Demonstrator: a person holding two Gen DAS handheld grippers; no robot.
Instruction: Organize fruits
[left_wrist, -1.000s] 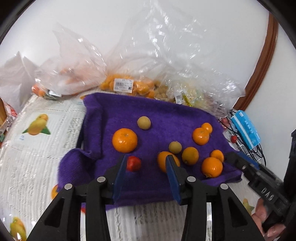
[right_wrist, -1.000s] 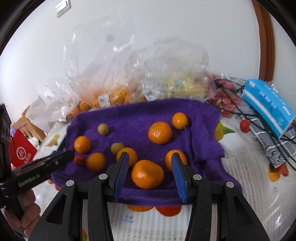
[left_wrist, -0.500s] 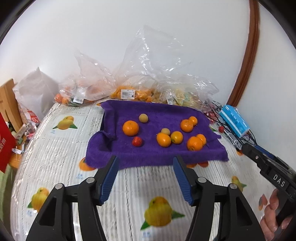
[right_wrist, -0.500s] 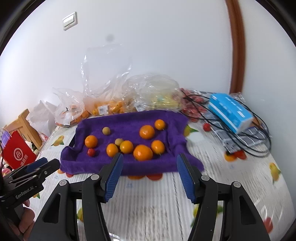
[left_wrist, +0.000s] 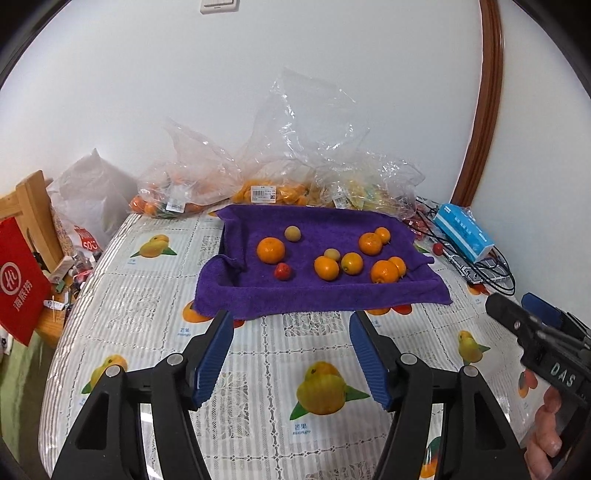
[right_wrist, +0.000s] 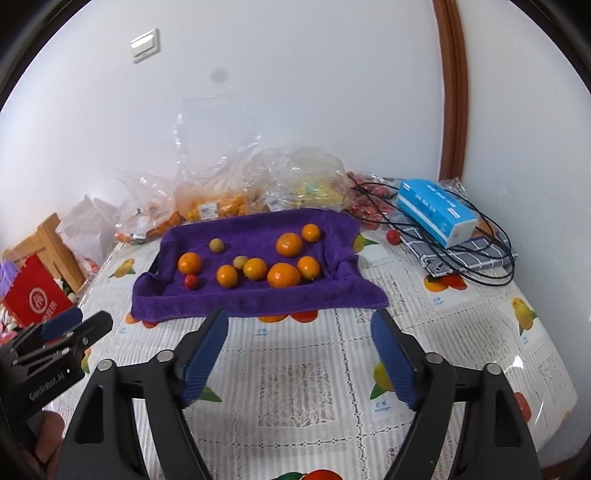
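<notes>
A purple towel (left_wrist: 314, 295) (right_wrist: 258, 299) lies on the table with several oranges on it, such as a big one (left_wrist: 270, 250) (right_wrist: 283, 275). Two small yellow-green fruits (left_wrist: 292, 233) (right_wrist: 216, 245) and one small red fruit (left_wrist: 282, 271) (right_wrist: 191, 281) lie there too. My left gripper (left_wrist: 290, 332) is open and empty, held back from the towel's near edge. My right gripper (right_wrist: 299, 328) is open and empty, also short of the towel. Each gripper shows in the other's view, the right one (left_wrist: 532, 325) and the left one (right_wrist: 74, 325).
Clear plastic bags of fruit (left_wrist: 266, 192) (right_wrist: 221, 203) line the wall behind the towel. A blue box (left_wrist: 463, 232) (right_wrist: 436, 206) on black cables sits at the right. A red fruit (right_wrist: 393, 236) lies beside it. A wooden chair and red bag (left_wrist: 18, 266) stand at the left.
Both grippers have pulled back and up from the fruit on the towel and have opened wider. The fruit now lies far ahead of the fingers.
</notes>
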